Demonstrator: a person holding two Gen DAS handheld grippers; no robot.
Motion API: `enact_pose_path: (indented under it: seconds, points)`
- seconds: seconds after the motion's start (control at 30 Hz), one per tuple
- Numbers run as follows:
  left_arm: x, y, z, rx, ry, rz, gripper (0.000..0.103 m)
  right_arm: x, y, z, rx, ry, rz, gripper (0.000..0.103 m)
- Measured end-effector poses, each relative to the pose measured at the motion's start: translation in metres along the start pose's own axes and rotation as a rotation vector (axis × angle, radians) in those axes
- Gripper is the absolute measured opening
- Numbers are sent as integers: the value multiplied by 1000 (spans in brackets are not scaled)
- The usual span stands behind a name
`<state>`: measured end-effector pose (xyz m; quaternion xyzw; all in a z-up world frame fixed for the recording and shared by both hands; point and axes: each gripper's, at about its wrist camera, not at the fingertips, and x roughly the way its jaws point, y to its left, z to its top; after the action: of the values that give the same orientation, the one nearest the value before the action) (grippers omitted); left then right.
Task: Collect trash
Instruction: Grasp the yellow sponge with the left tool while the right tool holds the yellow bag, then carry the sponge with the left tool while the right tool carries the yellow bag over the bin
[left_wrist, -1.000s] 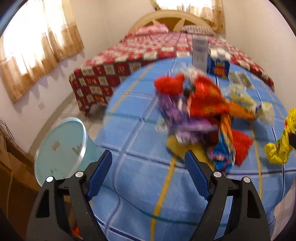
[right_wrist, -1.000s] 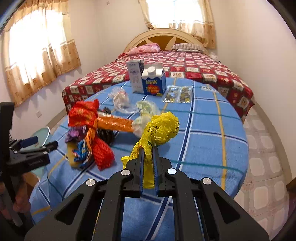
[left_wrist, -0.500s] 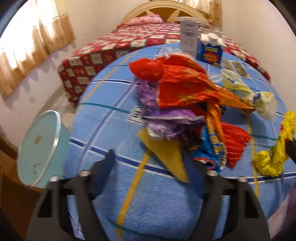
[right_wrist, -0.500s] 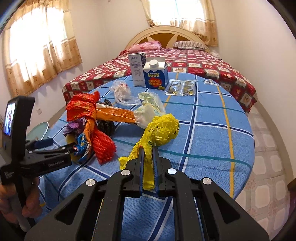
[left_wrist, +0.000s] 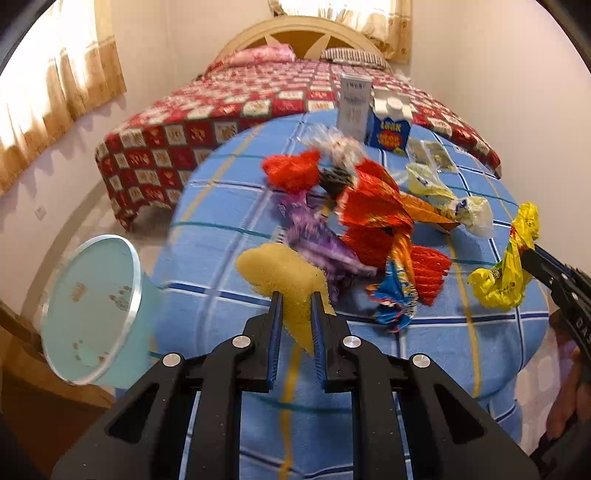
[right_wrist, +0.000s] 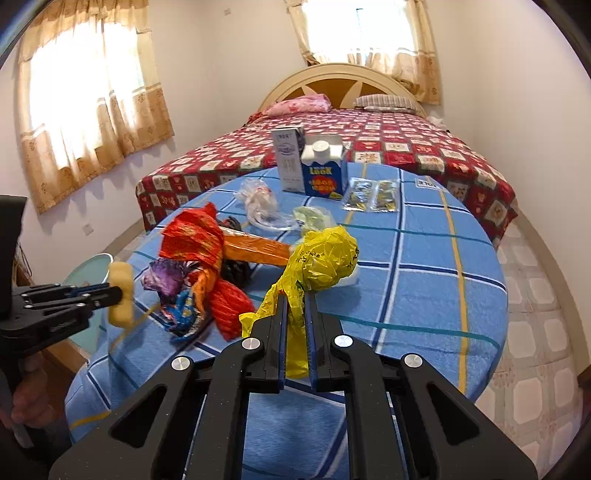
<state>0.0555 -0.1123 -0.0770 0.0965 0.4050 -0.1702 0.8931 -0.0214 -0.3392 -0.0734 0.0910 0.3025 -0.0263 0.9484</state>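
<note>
My left gripper (left_wrist: 296, 314) is closing on the yellow sponge (left_wrist: 284, 275), pads squeezing its lower end, the rest sticking up past the tips, lifted off the table (left_wrist: 461, 354). Bin (left_wrist: 88, 314) sits down-left of the fingers, mouth toward me, near, so left hand's closest. Right gripper (right_wrist: 295, 317) is clamped narrow on the yellow bag (right_wrist: 325, 258), held over the table, other wrappers (right_wrist: 195, 258) btw us.

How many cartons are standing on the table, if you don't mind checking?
2: the grey-white carton and the blue carton to its right, side by side at the table's far edge; none visibly hidden.
</note>
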Motion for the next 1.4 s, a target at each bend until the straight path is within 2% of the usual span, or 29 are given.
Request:
enact_pose_path:
  seconds: [0.17, 0.37, 0.63, 1.03, 1.4]
  points:
    - [-21, 15, 0, 21, -73, 83, 15, -1, 17, 9, -25, -9, 29, 10]
    - [-29, 40, 0, 4, -83, 128, 15, 6, 50, 26, -72, -14, 77, 10]
    - [-40, 84, -5, -54, -80, 184, 15, 19, 103, 41, -162, -13, 141, 10]
    - [-36, 165, -21, -161, -34, 346, 15, 64, 187, 57, -291, 47, 244, 10]
    - [-29, 216, -31, -237, 0, 458, 15, 106, 248, 60, -387, 97, 305, 10]
